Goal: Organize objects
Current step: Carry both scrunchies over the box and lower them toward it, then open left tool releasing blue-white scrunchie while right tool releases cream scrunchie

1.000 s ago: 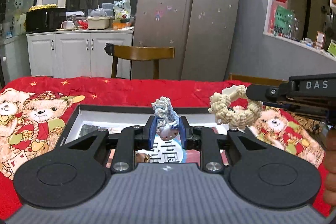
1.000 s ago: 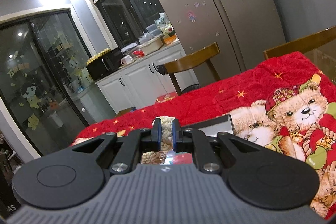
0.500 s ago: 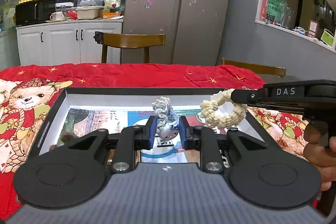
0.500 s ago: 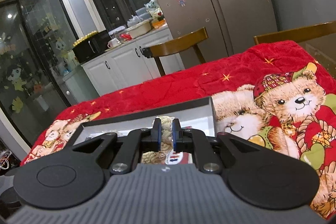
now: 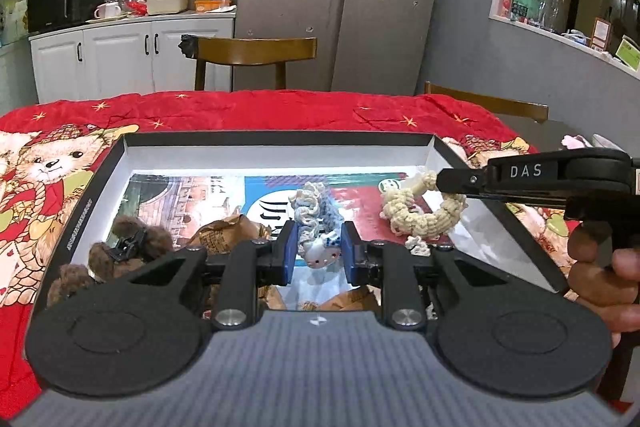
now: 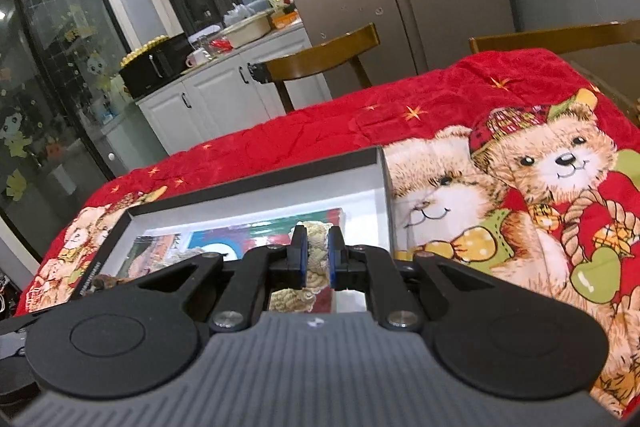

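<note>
- Container: an open shallow box [image 5: 280, 141], dark-rimmed with white inner walls, lies on the red bear-print blanket [image 5: 248, 109]. A printed sheet covers its floor.
- Already stowed: brown plush pieces [image 5: 120, 243] at the near-left corner of the box, with crumpled brown paper [image 5: 224, 233] just right of them.
- Left gripper [image 5: 318, 253]: clenched on a blue-and-white crocheted scrunchie with a small cat-face charm [image 5: 316, 227], held above the middle of the box.
- Right gripper [image 6: 317, 261]: clenched on a cream braided rope ring [image 5: 420, 213], held above the right part of the box. A hand [image 5: 600, 267] grips its handle.
- Whether either item touches the box floor cannot be told.
- Judged status: late stage. Both items are carried over the box but not released.
- Remaining: lower, open both grippers, withdraw.
</note>
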### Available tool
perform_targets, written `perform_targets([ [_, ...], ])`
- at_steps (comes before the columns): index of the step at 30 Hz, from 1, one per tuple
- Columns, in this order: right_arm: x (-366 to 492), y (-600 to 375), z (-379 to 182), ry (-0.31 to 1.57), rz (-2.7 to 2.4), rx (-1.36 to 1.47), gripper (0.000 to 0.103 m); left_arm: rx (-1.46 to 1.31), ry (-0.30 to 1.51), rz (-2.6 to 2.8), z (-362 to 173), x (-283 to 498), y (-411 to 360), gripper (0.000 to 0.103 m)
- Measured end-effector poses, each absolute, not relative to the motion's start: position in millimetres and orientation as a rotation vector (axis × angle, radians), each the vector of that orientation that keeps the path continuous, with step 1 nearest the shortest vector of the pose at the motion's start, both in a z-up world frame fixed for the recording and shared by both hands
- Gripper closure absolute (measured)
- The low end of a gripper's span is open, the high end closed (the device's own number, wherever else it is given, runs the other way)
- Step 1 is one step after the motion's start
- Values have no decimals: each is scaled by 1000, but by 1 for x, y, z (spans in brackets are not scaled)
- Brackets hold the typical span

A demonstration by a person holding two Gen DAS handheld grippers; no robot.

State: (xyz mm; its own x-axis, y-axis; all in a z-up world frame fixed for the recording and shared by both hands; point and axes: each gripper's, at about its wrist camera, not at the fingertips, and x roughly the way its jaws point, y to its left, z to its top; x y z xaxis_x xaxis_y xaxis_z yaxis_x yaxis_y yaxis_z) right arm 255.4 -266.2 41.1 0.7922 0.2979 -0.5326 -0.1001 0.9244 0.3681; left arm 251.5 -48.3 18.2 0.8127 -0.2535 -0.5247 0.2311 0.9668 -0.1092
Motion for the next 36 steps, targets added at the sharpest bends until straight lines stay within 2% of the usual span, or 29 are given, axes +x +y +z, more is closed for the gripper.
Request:
perform_targets([
  [36,242,-259,41,659,258,319,90,-55,613,-230,11,258,-39,75],
])
